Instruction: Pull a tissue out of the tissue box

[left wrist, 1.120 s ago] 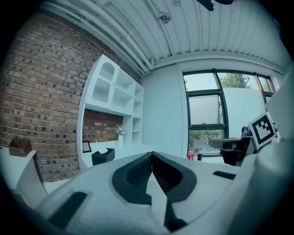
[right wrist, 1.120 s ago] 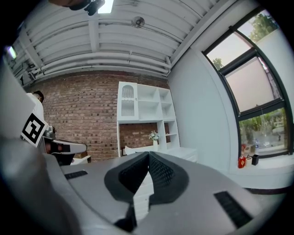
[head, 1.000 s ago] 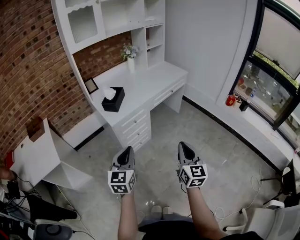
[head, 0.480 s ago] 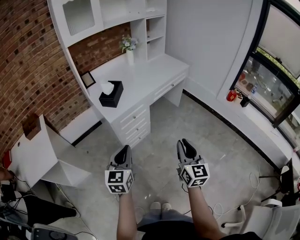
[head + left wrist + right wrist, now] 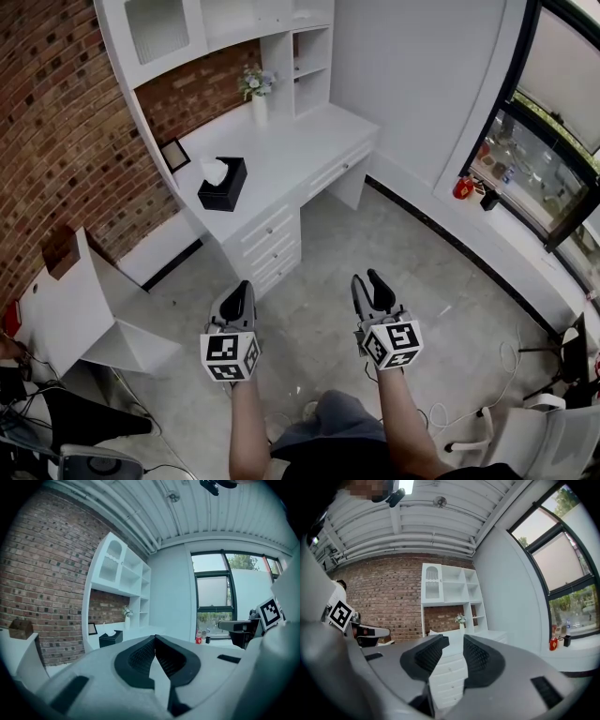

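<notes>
A black tissue box [image 5: 222, 185] with a white tissue [image 5: 214, 171] sticking up from it stands on the white desk [image 5: 291, 150] by the brick wall, far ahead of both grippers. The box also shows small in the left gripper view [image 5: 110, 639]. My left gripper [image 5: 238, 295] hangs over the floor in front of the desk drawers, its tips together and nothing between them. My right gripper [image 5: 371, 284] is level with it to the right; its jaws are opening, with an empty gap between the pads [image 5: 429, 654].
A vase of flowers [image 5: 257, 92] stands at the back of the desk and a small picture frame [image 5: 174, 154] leans on the brick wall. White shelves [image 5: 225, 28] rise above. A white side table [image 5: 75, 309] is at left, a window sill [image 5: 506, 234] at right.
The right gripper's jaws have spread from shut to apart. Both grippers have edged forward toward the desk, and the desk sits slightly lower in the head view.
</notes>
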Motion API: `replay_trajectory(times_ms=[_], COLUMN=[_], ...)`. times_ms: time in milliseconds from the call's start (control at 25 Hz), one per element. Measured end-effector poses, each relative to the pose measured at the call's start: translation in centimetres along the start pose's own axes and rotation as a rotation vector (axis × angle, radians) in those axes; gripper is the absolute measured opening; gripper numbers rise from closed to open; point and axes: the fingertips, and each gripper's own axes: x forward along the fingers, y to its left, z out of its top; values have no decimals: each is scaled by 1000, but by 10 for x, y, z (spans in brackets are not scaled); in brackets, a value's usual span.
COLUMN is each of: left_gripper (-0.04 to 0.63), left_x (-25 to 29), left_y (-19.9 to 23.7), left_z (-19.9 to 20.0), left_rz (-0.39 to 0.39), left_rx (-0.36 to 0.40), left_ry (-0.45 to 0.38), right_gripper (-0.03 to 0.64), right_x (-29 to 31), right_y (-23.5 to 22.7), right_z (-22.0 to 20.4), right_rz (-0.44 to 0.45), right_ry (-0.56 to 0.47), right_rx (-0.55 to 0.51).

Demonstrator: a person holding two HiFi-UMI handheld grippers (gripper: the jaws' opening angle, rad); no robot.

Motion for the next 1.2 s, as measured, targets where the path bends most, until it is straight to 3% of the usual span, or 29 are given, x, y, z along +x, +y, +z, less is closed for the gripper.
replay_trajectory(times_ms=[400,760,960,1200], left_gripper=[8,8,8,8], left_x=[-3,23,59,138], left_y=[17,44,60,104], left_z=[23,63,89,93], left_rz=[28,66,87,151], left_rx=[16,34,63,64], left_ry=[-50,-137,-185,-176], right_gripper=[124,130,130,130], right_x=[11,60,108,201], right_y=[2,-3,-17,-47], right_z=[21,54,81,73], right_rz=[27,78,117,159], right_ry=[-48,-119,-174,-175], right_rx=[-1,-16,-14,12])
